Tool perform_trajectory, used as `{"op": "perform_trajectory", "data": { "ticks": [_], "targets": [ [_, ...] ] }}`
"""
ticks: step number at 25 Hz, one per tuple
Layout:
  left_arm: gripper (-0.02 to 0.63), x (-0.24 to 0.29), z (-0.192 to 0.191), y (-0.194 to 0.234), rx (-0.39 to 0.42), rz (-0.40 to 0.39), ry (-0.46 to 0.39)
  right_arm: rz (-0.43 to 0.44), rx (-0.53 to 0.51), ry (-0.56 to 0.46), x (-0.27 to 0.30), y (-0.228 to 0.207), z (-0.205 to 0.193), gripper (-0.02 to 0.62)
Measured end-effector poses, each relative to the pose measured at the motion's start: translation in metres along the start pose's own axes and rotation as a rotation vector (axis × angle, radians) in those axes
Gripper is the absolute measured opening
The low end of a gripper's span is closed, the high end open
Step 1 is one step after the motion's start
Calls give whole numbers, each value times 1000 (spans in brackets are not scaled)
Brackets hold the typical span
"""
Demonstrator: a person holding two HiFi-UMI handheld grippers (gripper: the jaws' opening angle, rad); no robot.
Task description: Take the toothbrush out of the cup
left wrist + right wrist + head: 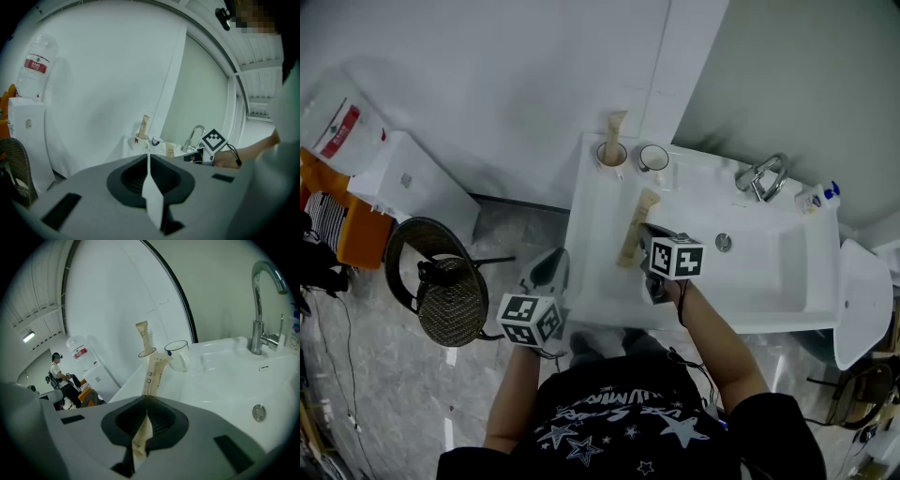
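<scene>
Right hand-held gripper (645, 236) is clamped tight on the wrapped toothbrush (630, 246), jaws pinched on the paper sleeve, and the sleeve hangs slantwise over the flat left strip of the white worktop (592, 272), well out of any cup. From the right gripper view, the sleeve runs straight out from the jaws toward the far wall, its far end pointing at the two cups. The left cup (611, 155) stands at the far edge against the wall with a second wrapped toothbrush (616, 125) standing up in it. The other cup (653, 157) is just beside it on the right, with nothing sticking out. Between the cups and the held sleeve there is a bare run of white surface. To the right, the surface drops into the basin (778, 267), with the tap (761, 176) on the far rim and a small bottle (818, 197) at the far right corner. The left hand-held gripper (553, 265) hangs off the near-left corner of the worktop, out over the floor. Its jaws are drawn together to a thin pale sliver, and I can make out nothing gripped. Left of it on the floor sit a round wicker basket (450, 302) and, further off, a white water dispenser (408, 183) against the wall.
</scene>
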State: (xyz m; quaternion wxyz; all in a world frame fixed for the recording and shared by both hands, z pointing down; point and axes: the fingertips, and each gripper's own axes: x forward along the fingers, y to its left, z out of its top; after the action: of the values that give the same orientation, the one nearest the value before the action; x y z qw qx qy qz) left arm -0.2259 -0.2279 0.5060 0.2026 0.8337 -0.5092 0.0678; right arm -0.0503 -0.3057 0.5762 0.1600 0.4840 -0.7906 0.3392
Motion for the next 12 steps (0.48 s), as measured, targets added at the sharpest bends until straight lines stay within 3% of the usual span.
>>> {"op": "perform_trajectory", "data": {
  "ticks": [8,12],
  "targets": [
    [26,11,-5,1,-1,0,32,-20,58,53,29,-18,-9,20],
    [26,16,-6,3,-2,4,42,-20,31,84,40,-24,-13,20]
  ]
}}
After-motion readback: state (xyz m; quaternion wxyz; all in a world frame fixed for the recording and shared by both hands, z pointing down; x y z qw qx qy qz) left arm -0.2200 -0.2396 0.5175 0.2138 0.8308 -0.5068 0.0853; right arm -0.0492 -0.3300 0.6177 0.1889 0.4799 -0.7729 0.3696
